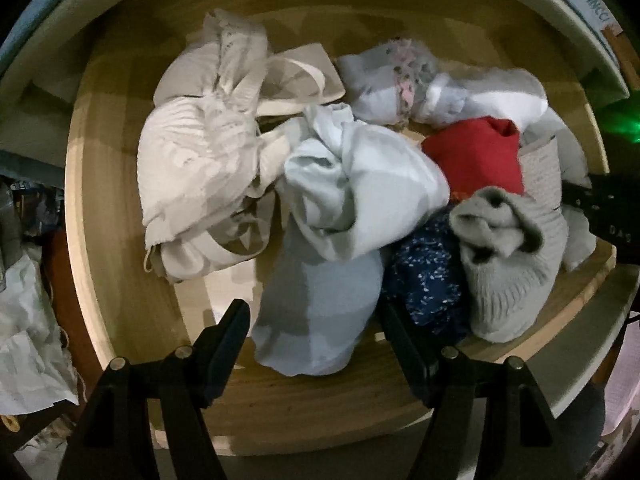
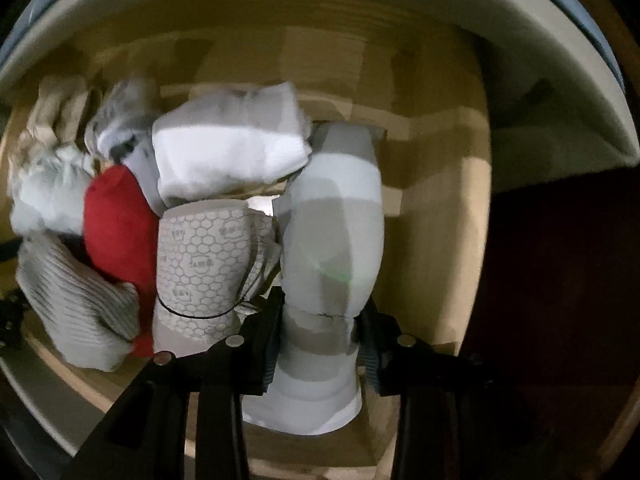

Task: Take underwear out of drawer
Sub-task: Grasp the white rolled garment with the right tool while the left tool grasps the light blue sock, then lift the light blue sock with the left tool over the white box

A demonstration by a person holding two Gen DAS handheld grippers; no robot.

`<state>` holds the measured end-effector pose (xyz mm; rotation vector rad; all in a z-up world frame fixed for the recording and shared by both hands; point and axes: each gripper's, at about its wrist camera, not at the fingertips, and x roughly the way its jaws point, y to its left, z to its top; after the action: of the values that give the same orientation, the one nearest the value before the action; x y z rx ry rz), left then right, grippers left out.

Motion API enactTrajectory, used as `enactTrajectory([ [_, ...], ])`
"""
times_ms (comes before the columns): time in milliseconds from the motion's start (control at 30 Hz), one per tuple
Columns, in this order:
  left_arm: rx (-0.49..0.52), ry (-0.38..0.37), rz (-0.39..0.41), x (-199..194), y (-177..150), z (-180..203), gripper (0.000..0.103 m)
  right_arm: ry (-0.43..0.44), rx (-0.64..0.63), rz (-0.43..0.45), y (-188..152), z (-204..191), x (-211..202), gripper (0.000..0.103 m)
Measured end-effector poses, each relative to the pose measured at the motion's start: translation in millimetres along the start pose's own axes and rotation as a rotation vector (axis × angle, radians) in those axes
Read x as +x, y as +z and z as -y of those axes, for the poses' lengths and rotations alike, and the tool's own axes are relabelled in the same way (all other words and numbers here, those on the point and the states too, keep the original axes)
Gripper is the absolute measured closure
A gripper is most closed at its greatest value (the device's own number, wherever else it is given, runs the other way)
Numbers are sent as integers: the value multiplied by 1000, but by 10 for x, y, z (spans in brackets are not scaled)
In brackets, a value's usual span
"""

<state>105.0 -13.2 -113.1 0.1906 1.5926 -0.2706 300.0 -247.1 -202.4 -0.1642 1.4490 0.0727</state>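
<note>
The drawer [image 1: 120,184] was a pale wooden box, pulled open, its floor heaped with crumpled underwear and other small garments. At the left of the heap lay a cream ribbed piece [image 1: 192,168], in the middle a pale blue piece [image 1: 352,200] twisted over a grey-blue one [image 1: 316,312], and to the right a red piece [image 1: 476,156], a dark blue speckled one [image 1: 428,276] and a grey knitted one [image 1: 512,256]. At the drawer's right end a light grey rolled piece [image 2: 332,240] stood nearly upright beside a hexagon-printed one [image 2: 204,264], with a white folded piece [image 2: 228,152] behind them.
</note>
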Motion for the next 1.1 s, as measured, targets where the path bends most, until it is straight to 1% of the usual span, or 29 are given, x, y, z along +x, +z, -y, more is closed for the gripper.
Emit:
enactTrajectory([
  [100,-22,-30,-49,98,50,2,33,-33,-29,10,19,-79,174,66],
  [167,-30,-29,-58,148,70,46,42,-63,-60,14,-1,-160,288,64],
  [233,-43,-33,-70,200,68,39,48,-98,-96,13,-24,-259,440,61],
  [333,-44,-31,-66,236,63,74,52,-118,-115,-1,-47,-360,612,61],
  [400,-44,-31,-58,246,24,88,56,-127,-127,-6,-35,-414,635,62],
  [433,-46,-31,-51,261,-6,103,57,-130,-126,-3,-64,-408,657,65],
  [467,-50,-36,-46,257,-18,109,59,-127,-120,1,-120,-379,599,68],
  [567,-73,-53,-32,237,-153,62,61,-107,-83,17,-197,-307,662,72],
  [667,-78,-52,-14,209,-226,81,63,-99,-48,34,-249,-259,675,74],
  [833,-84,-75,28,20,-361,60,63,-63,4,88,-351,-75,650,75],
  [867,-84,-79,34,-11,-380,69,63,-61,7,94,-498,-88,610,76],
  [967,-91,-90,56,-128,-450,91,63,-40,15,120,-588,24,548,76],
  [1000,-94,-94,63,-151,-469,94,63,-25,20,132,-718,39,487,76],
  [1067,-89,-101,94,-245,-522,107,63,22,33,155,-797,79,513,75],
  [1100,-87,-107,111,-310,-570,139,63,23,35,159,-848,64,586,75],
])
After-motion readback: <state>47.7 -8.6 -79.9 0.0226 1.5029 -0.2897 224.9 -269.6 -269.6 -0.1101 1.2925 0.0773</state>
